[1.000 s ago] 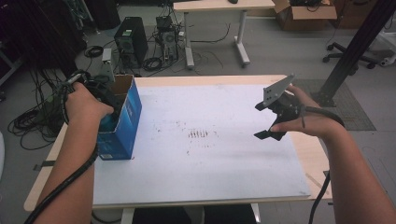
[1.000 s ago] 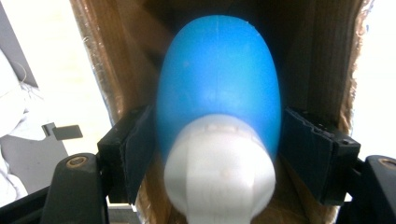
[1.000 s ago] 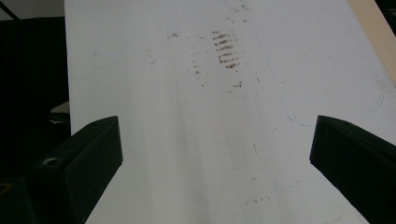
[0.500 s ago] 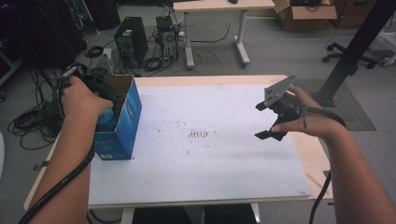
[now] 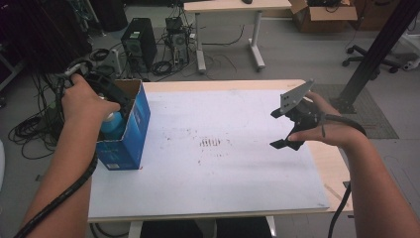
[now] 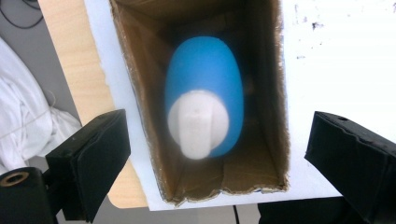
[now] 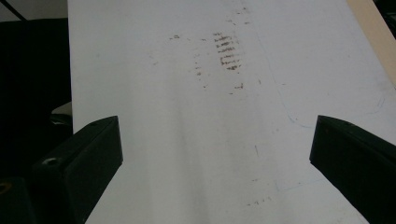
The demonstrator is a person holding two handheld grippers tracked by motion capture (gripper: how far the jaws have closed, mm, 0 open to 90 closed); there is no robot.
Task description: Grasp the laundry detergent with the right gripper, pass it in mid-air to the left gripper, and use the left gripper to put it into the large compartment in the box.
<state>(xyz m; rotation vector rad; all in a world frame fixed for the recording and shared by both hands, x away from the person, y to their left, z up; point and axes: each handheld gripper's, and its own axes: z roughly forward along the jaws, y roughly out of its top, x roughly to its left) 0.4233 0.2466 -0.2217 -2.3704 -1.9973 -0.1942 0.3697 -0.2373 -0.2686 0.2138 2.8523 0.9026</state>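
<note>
A blue bottle (image 6: pixel 204 95) with a white cap is seen inside the open blue box (image 5: pixel 130 130) at the table's nine o'clock edge. The left gripper (image 6: pixel 215 163) is held wide open above it, gripping nothing. At three o'clock, the right gripper (image 5: pixel 283 128) is held wide open and empty over the white sheet (image 5: pixel 218 163).

Lab: computer tower (image 5: pixel 135 43), cables (image 5: pixel 29 126)

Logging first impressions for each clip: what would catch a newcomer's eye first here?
The blue box at the table's left edge, open at the top, with a blue bottle and its white cap inside. The left gripper hovers open above it. The right gripper hangs open over the stained white sheet.
</note>
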